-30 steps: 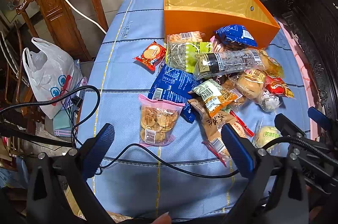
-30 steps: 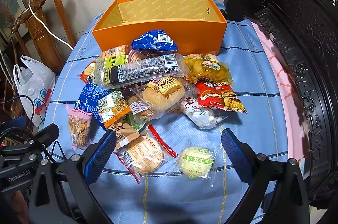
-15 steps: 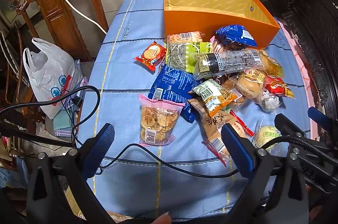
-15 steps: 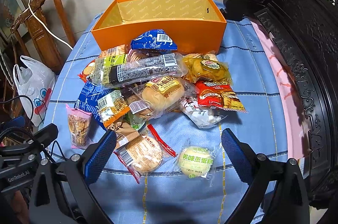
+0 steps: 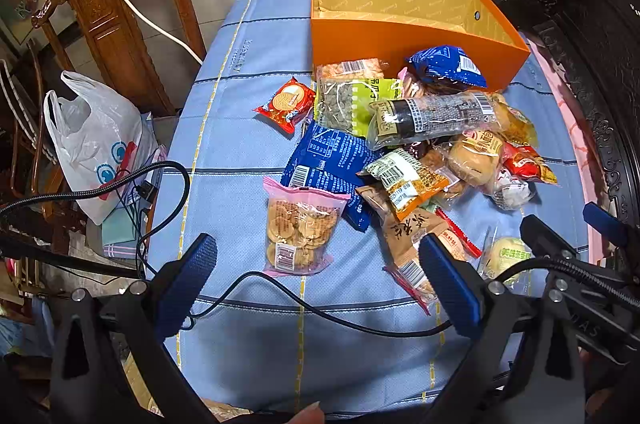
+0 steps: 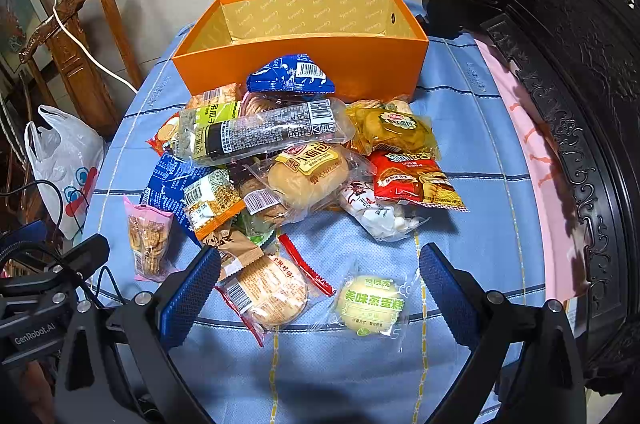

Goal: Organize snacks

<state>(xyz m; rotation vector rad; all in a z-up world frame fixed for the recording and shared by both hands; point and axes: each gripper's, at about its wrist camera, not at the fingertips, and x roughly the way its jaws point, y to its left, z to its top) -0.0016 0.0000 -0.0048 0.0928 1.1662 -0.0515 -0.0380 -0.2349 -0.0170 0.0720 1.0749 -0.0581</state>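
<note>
Snacks (image 6: 288,163) heaped mid-table on blue checked cloth (image 6: 472,151). Nearest: left hand-held gripper (image 5: 316,276) with jaws wide apart, empty, above a pink biscuit bag (image 5: 300,224); right hand-held gripper (image 6: 320,284) likewise spread and empty, flanking a round biscuit pack (image 6: 268,292) and a green-labelled cake (image 6: 372,304). Further back: bread bun (image 6: 308,171), red packet (image 6: 412,179), long dark roll (image 6: 260,131), blue pouch (image 6: 292,75). Farthest: orange box (image 6: 304,63), empty, touching the pile's back edge.

Snacks at bottom of pile (image 6: 256,183) mostly covered; orange box (image 6: 304,71) floor hidden behind near wall.
</note>
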